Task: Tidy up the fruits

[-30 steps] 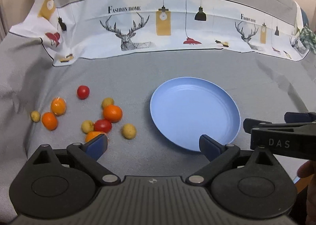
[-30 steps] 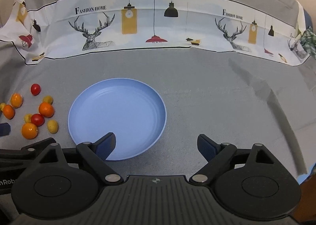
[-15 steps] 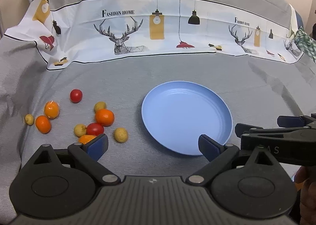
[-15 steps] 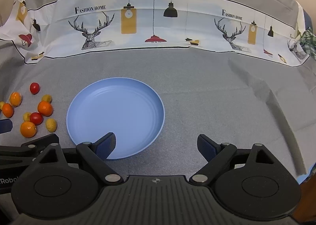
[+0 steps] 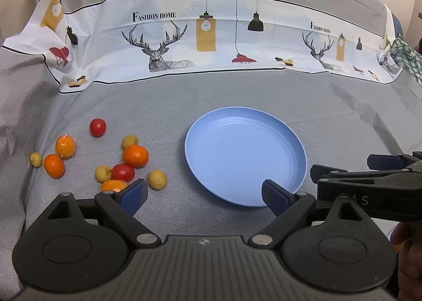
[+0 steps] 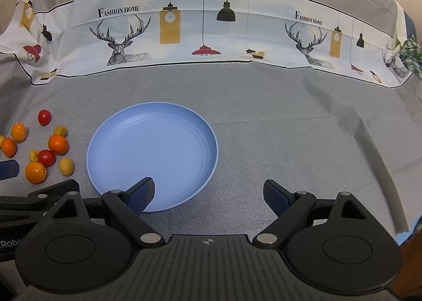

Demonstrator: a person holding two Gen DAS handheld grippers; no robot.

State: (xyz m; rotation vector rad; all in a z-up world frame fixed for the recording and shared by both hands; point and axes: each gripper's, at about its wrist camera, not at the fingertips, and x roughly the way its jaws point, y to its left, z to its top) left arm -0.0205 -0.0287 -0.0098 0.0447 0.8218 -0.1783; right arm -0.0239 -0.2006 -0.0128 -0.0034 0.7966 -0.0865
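Both spread grippers, left gripper (image 5: 204, 194) and right gripper (image 6: 208, 194), drifted back, overlapping the plate (image 5: 245, 158) rim.

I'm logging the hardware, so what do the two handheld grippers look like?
Both match: the left gripper and right gripper have matte black bodies with ribbed centres, round side discs, silver pivot pins and dark blue finger pads. White lettering marks their sides. No cables or sleeves show.
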